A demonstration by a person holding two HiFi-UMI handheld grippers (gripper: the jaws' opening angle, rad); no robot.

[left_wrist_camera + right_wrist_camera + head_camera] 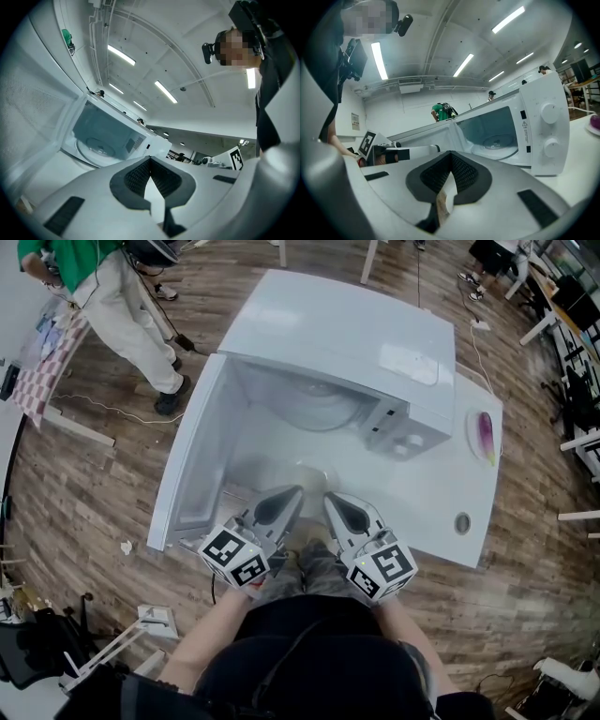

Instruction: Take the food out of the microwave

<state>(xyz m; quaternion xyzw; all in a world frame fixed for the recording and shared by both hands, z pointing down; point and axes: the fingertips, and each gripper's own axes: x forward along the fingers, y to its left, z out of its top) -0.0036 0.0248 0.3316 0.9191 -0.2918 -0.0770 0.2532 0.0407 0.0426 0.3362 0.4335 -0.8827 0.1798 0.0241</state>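
Note:
A white microwave (356, 343) stands on a white table (431, 512) with its door (202, 451) swung wide to the left. Inside, the glass turntable (323, 407) looks bare; I see no food in the cavity. A purple food item on a small plate (485, 435) lies on the table right of the microwave, also seen at the edge of the right gripper view as a purple item (595, 123). My left gripper (292, 493) and right gripper (330, 500) are side by side in front of the cavity, both shut and empty. The left gripper (150, 159) and right gripper (451, 153) point at the opening.
The table has a round hole (461, 522) near its front right corner. A person in a green top (131, 315) stands on the wood floor at the back left. Cables and chairs lie around the table, and a stand (150, 624) sits at my left.

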